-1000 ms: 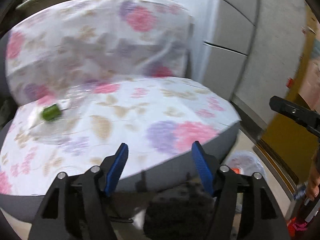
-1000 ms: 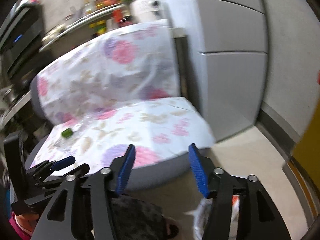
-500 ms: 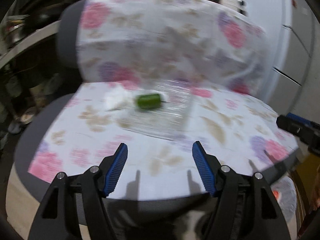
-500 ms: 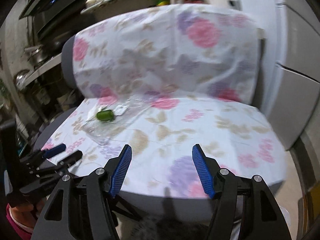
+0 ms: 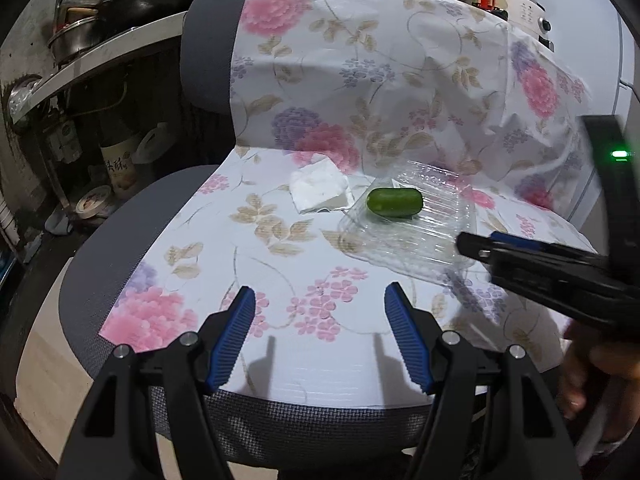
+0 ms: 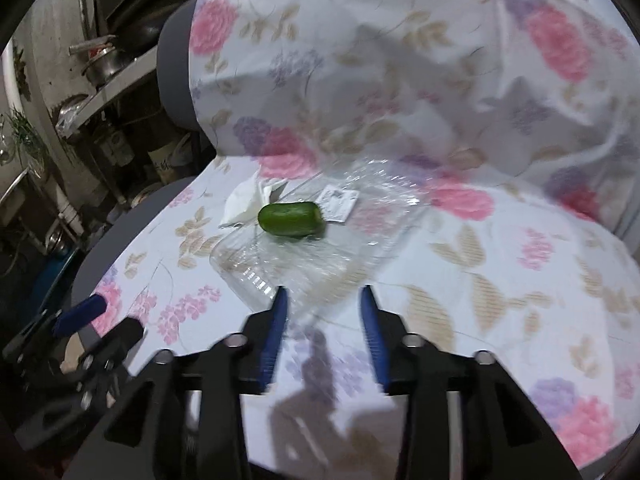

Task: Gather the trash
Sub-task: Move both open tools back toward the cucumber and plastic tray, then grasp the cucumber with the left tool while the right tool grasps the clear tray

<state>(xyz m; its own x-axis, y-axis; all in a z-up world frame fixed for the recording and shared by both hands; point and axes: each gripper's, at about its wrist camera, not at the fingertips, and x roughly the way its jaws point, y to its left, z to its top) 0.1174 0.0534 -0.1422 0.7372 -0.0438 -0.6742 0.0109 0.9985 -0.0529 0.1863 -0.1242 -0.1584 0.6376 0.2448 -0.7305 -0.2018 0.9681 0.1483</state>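
Left gripper (image 5: 320, 312): jaws spread wide, nothing between them, poised over the front of the flowered chair cover (image 5: 280, 264). Right gripper (image 6: 323, 312): jaws parted more narrowly, nothing held, tips just at the near edge of the clear plastic tray (image 6: 304, 256). On that tray, toward 12 o'clock from the right gripper, a short green cucumber piece (image 6: 290, 219) lying on its side. Just beside it at 10 o'clock, a crumpled white tissue (image 6: 246, 202). From the left wrist view, tray (image 5: 404, 236) at 1 o'clock, tissue (image 5: 320, 192) at 12 o'clock. Beyond, at 10 o'clock, a cluttered shelf with pots (image 5: 76, 36).
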